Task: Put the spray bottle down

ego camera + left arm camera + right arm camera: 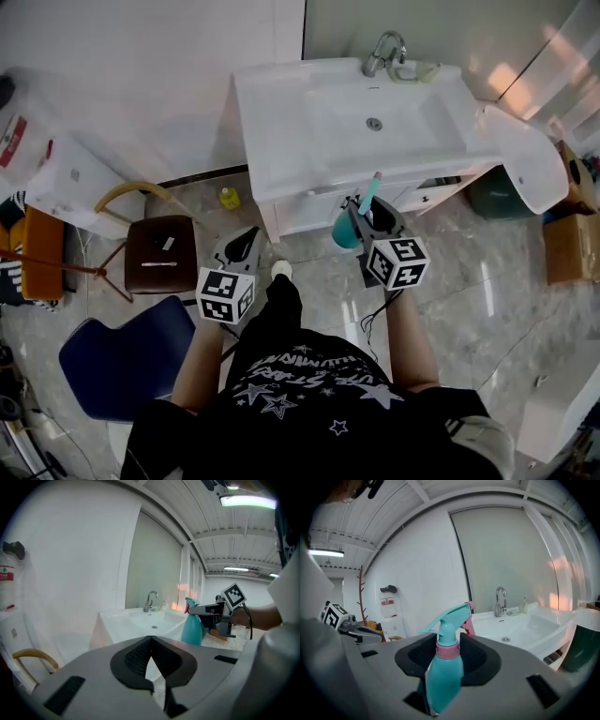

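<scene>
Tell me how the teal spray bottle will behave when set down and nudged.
The spray bottle widens toward its base, so it should stand steadily, though a nudge at the jutting trigger head could tip it. Its smooth plastic looks rigid, probably slippery. Held in the right gripper, its opaque body hides how full it is.

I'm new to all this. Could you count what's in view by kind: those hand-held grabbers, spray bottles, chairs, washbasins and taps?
Grippers: 2, the left gripper and the right gripper
Spray bottles: 1, the teal spray bottle held by the right one
Chairs: 2, a brown chair and a blue chair
Washbasins: 1, the white washbasin
Taps: 1, the tap
Total: 7
</scene>
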`<state>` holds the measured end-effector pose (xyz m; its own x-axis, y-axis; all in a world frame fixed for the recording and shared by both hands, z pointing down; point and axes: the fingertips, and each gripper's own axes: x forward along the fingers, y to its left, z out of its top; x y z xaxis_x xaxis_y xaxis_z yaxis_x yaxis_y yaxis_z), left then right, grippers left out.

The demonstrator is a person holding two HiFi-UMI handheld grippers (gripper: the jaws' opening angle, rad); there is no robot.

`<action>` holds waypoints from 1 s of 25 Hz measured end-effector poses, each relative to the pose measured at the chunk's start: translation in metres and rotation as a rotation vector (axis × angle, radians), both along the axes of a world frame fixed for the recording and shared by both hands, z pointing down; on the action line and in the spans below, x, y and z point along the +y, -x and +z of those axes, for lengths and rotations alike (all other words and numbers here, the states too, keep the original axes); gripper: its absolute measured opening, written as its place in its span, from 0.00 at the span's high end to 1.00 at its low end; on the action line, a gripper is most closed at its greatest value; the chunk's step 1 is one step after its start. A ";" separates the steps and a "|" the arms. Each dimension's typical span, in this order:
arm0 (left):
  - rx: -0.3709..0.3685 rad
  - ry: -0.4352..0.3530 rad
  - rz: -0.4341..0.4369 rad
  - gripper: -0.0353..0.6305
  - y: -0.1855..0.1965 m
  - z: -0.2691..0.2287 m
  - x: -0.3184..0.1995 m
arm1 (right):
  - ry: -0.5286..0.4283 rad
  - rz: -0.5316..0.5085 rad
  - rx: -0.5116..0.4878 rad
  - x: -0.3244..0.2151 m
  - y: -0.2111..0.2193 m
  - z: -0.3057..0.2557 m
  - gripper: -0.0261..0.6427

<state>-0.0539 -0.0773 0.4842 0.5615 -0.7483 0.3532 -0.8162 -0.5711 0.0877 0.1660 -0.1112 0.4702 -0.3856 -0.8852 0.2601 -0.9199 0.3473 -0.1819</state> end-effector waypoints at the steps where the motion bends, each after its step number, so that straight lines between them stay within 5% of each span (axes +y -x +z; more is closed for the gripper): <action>1: 0.004 -0.001 0.006 0.92 -0.001 -0.001 -0.016 | -0.001 0.004 0.003 -0.015 0.000 -0.001 0.72; 14: 0.019 0.003 0.083 0.92 0.008 -0.006 -0.210 | -0.014 0.052 0.030 -0.204 0.016 -0.021 0.72; 25: 0.031 0.024 0.061 0.92 0.031 0.006 -0.275 | -0.027 0.008 0.072 -0.283 0.048 -0.021 0.72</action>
